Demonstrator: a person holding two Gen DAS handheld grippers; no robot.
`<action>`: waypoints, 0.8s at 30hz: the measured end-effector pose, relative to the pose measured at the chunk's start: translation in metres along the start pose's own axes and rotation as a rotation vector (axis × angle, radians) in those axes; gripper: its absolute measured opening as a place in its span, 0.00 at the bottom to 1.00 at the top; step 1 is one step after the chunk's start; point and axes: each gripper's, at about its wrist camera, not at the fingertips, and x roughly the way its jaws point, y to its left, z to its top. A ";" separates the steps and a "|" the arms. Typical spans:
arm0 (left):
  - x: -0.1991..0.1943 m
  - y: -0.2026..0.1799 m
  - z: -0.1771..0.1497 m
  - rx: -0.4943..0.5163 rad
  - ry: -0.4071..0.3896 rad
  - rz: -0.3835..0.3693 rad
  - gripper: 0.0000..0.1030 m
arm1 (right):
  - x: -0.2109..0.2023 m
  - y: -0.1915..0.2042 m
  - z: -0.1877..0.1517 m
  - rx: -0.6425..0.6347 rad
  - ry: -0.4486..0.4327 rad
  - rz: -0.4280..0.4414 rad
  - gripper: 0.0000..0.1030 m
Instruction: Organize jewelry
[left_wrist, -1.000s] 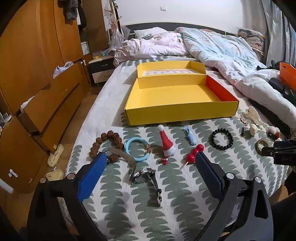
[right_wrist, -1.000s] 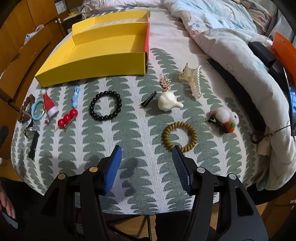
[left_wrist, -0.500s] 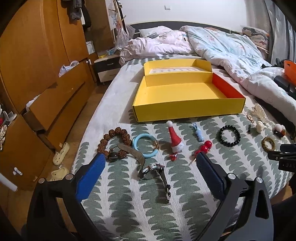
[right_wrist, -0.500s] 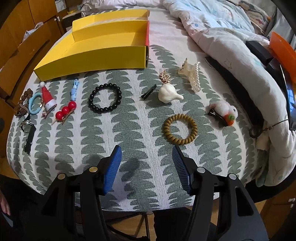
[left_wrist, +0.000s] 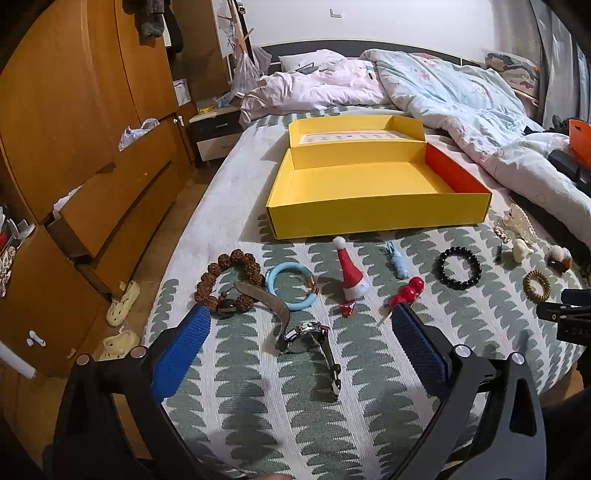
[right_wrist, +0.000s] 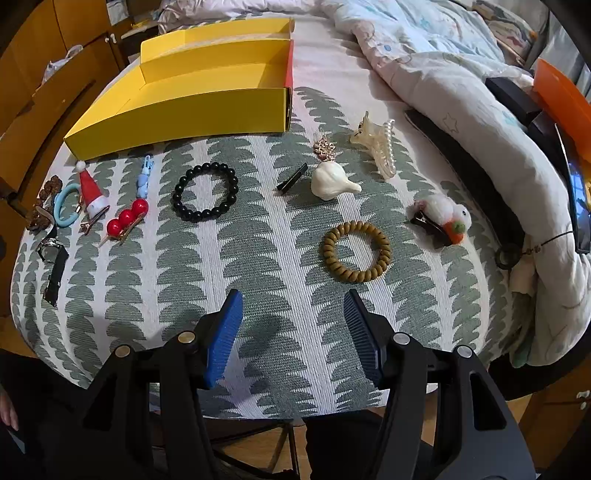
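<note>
Ahead of your right hand-held gripper, jaws half open and empty, the coiled olive hair tie lies at one o'clock, flat on the bed. Your left hand-held gripper, wide and empty, faces the watch at twelve, strap running roughly along your reach. The yellow box waits at eleven.

Left gripper jaws wide apart, empty; right gripper parted, empty, tilted downward.

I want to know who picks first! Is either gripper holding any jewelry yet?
No. The left gripper and right gripper are both open with nothing between their pads; the yellow box holds nothing yet.
</note>
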 end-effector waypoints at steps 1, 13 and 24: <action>0.000 0.000 0.000 -0.001 0.003 -0.003 0.94 | 0.000 0.000 0.000 0.001 0.000 0.000 0.58; 0.001 -0.003 -0.002 0.003 0.004 0.005 0.94 | 0.001 -0.002 -0.001 0.004 0.003 -0.009 0.58; 0.002 -0.003 -0.004 -0.004 0.016 -0.003 0.94 | 0.002 -0.007 -0.001 0.013 0.004 -0.012 0.58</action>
